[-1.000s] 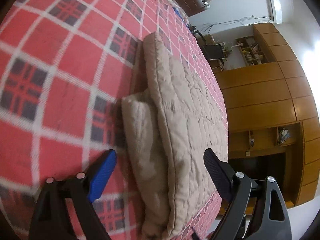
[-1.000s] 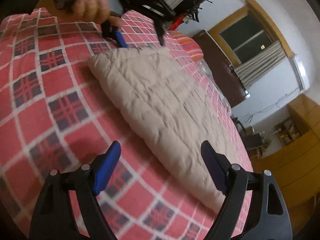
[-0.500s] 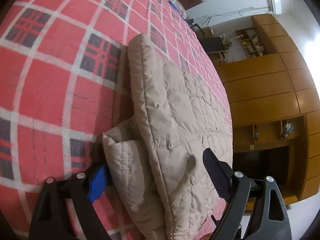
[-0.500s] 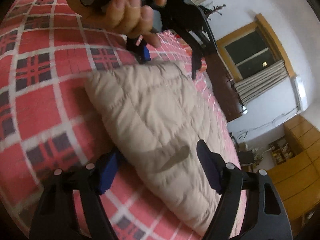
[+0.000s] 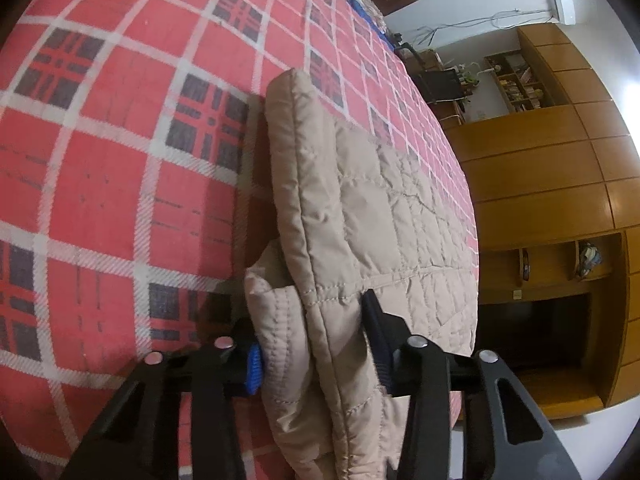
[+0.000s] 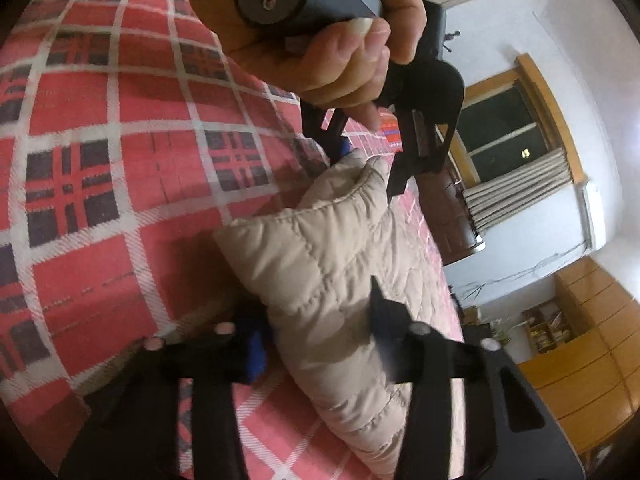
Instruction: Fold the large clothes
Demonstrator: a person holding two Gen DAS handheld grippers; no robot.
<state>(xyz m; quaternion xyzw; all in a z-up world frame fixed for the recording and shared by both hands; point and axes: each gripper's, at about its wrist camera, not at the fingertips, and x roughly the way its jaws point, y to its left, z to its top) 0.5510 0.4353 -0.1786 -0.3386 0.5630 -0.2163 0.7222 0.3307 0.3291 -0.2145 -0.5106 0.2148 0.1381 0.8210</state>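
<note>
— Judging by the puffed squares, the beige quilted jacket (image 5: pixel 372 216) looks light, soft and springy. It lies folded into a long thick bundle on the red plaid bedspread (image 5: pixel 100 184), running towards the far side of the bed.

— So where is the hold?

— At the near end, through every layer. The left gripper (image 5: pixel 314 340) has its jaws narrowed on the stacked edge, blue pad (image 5: pixel 253 368) pressed into one side and the dark finger on the other, with a smaller folded flap (image 5: pixel 276 320) caught underneath. The right gripper (image 6: pixel 320 328) pinches a corner of the same bundle just beside it; its jaws look closed onto the padding, though the picture is smeared there.

— Will it slip?

— Probably a little. The shell looks smooth, and the filling squashes, so a shallow bite could let the lower layers slide out. A deep grip across the whole thickness seems safer.

— Anything in the way?

— The bed around the jacket is bare plaid. In the right wrist view a hand (image 6: pixel 344 52) holding the other tool sits close above the jacket, so the two grippers are crowded together. Beyond the bed stand a wooden wall cabinet (image 5: pixel 560 184), a small shelf unit (image 5: pixel 516 84) and a curtained window (image 6: pixel 504 136), all well apart.
</note>
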